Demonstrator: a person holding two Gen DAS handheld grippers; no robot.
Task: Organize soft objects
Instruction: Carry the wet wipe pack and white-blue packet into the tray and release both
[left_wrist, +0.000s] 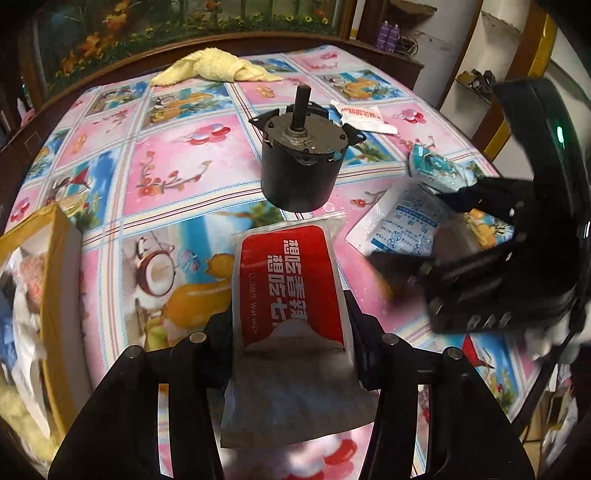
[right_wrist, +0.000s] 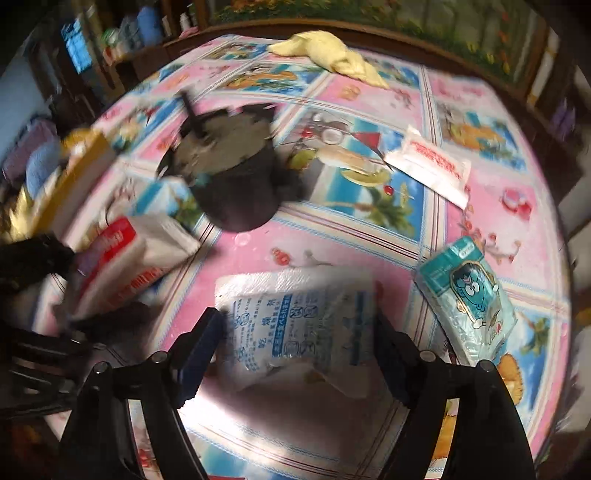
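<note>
My left gripper (left_wrist: 291, 332) is shut on a red and white wet-wipe packet (left_wrist: 290, 284), held above the table; the packet also shows at the left of the right wrist view (right_wrist: 125, 258). My right gripper (right_wrist: 295, 332) stands around a white desiccant pouch with blue print (right_wrist: 299, 314); the pouch lies between the jaws, and the view is blurred. The pouch and the right gripper (left_wrist: 436, 236) also show at the right of the left wrist view. A teal tissue pack (right_wrist: 465, 299) lies right of the pouch. A yellow towel (left_wrist: 218, 66) lies at the far table edge.
A black motor with an upright shaft (left_wrist: 299, 162) stands mid-table. A small red and white sachet (left_wrist: 364, 116) lies beyond it. A cardboard box (left_wrist: 55, 280) holding soft items stands at the left. The table has a colourful patterned cloth (left_wrist: 166, 173).
</note>
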